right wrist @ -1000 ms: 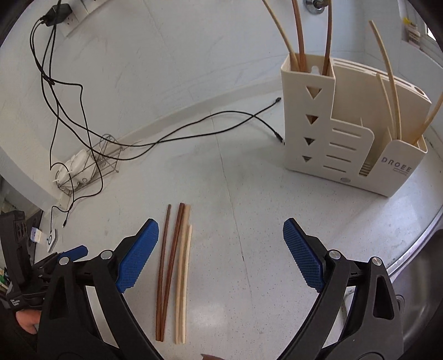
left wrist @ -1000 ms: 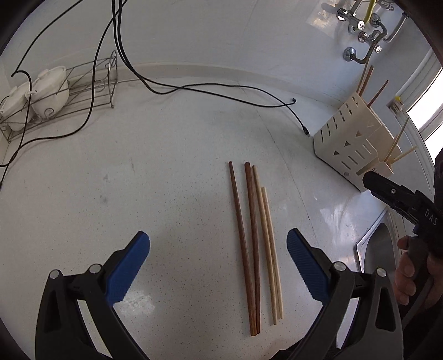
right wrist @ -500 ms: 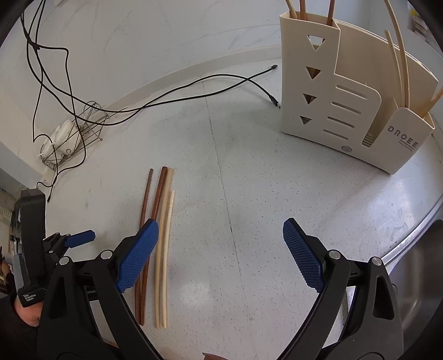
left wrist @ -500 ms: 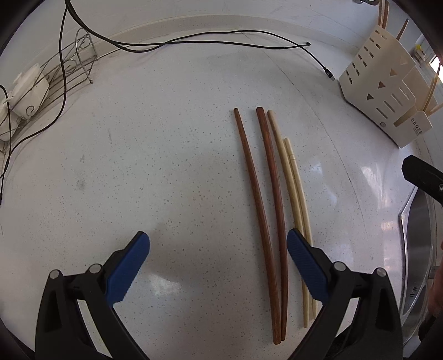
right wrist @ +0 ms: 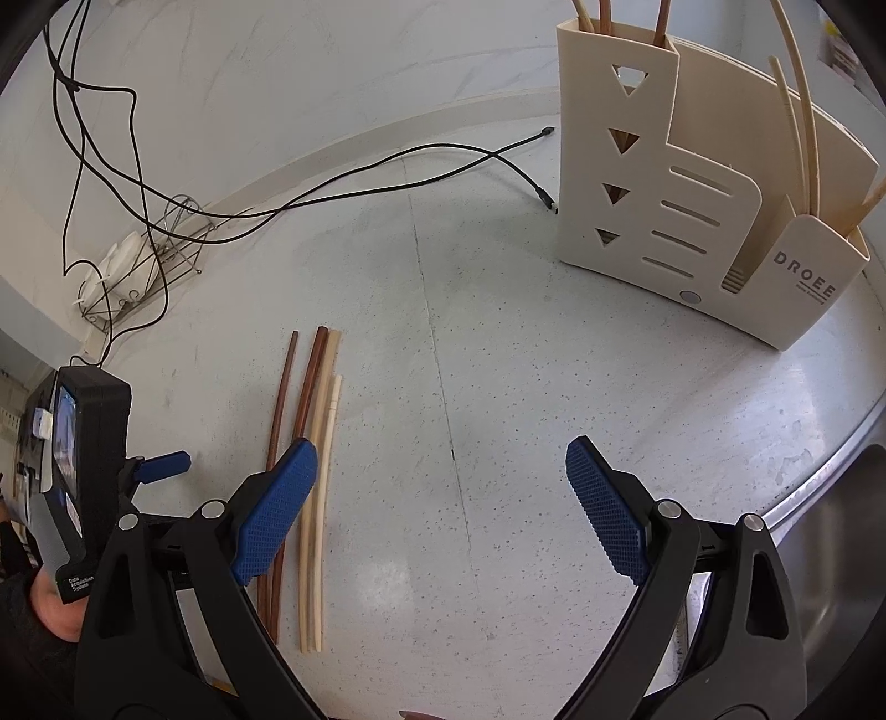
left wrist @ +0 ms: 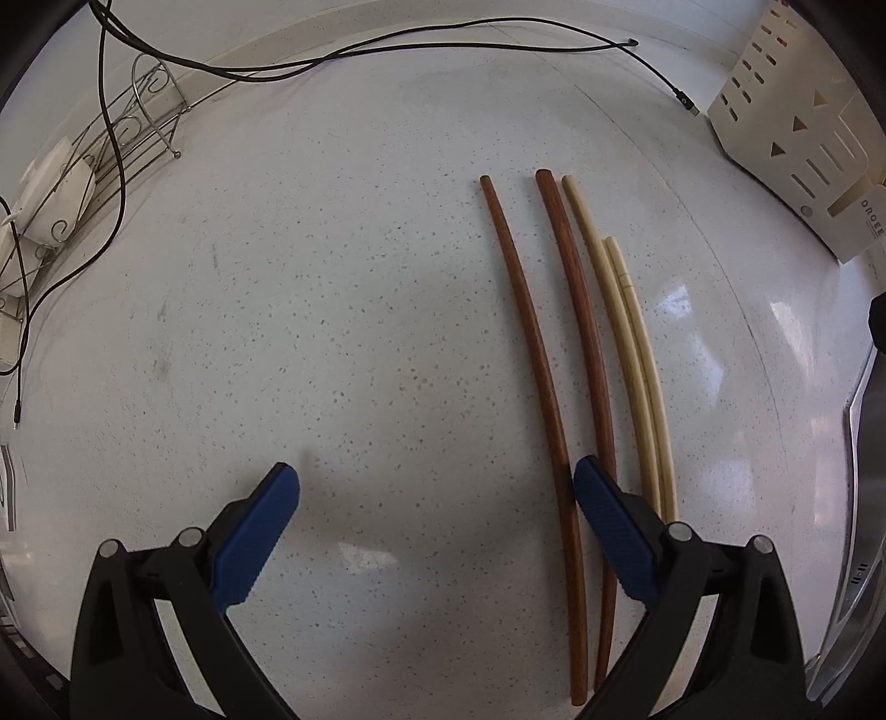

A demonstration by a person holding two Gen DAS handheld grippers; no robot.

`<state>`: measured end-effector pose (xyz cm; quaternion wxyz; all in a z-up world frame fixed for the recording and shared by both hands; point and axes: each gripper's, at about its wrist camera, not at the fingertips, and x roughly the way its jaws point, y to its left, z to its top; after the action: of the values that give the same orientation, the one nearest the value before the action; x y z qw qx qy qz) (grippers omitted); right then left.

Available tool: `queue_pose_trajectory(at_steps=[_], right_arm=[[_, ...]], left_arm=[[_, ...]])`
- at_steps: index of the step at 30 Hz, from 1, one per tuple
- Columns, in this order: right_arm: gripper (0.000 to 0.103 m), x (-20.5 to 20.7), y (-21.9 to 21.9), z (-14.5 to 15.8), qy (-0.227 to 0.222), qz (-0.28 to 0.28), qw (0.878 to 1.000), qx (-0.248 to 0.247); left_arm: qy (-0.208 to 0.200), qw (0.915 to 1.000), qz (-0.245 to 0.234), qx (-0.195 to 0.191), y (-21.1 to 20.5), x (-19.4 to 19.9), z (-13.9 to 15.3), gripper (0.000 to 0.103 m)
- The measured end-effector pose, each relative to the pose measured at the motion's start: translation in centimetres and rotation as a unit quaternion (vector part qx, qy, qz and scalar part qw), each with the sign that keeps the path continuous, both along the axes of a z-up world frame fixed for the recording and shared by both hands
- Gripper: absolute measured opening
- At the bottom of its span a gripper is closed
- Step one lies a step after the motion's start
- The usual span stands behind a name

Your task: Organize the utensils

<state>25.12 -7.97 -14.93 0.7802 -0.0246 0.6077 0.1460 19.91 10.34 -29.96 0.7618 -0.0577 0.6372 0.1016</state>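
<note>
Speckled white stone countertop (left wrist: 343, 310) fills both views, with a steel sink rim (right wrist: 830, 498) at its right edge. Cream plastic slotted utensil holder (right wrist: 653, 221) stands upright at the far right of the counter, lettered DROEE on its low front pocket; several pale and brown chopsticks stand in its compartments. Thin wire rack (right wrist: 149, 255) with white ceramic pieces sits far left against the wall, black cables (left wrist: 387, 50) trailing across the counter past it.

Left gripper (left wrist: 437, 493), black frame with blue ribbed pads, is spread wide and holds nothing, low over the counter. Its right pad overlaps the near part of the brown pair in view; contact cannot be told.

Right gripper (right wrist: 443, 471), same build, is likewise spread and empty, hovering over bare counter between chopsticks and holder.

Four loose chopsticks lie flat, side by side, well apart from the holder: two dark brown wooden chopsticks (left wrist: 554, 354) on the left, two pale bamboo chopsticks (left wrist: 631, 343) just beside them on the right, one pale stick reaching less far toward the wall.
</note>
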Motion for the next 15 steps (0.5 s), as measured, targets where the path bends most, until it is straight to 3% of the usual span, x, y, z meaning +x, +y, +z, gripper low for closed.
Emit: queue_pose_trajectory(at_steps=[6, 15], right_arm=[[0.087, -0.1, 1.3, -0.6, 0.01, 0.02, 1.0, -0.007], [0.087, 0.5, 4.7, -2.9, 0.044, 0.074, 0.996, -0.038]], left_arm=[[0.01, 0.9994, 0.014, -0.029, 1.5, -0.6, -0.3, 0.096], [0.011, 0.9995, -0.001, -0.028, 2.7, -1.6, 0.5, 0.073]])
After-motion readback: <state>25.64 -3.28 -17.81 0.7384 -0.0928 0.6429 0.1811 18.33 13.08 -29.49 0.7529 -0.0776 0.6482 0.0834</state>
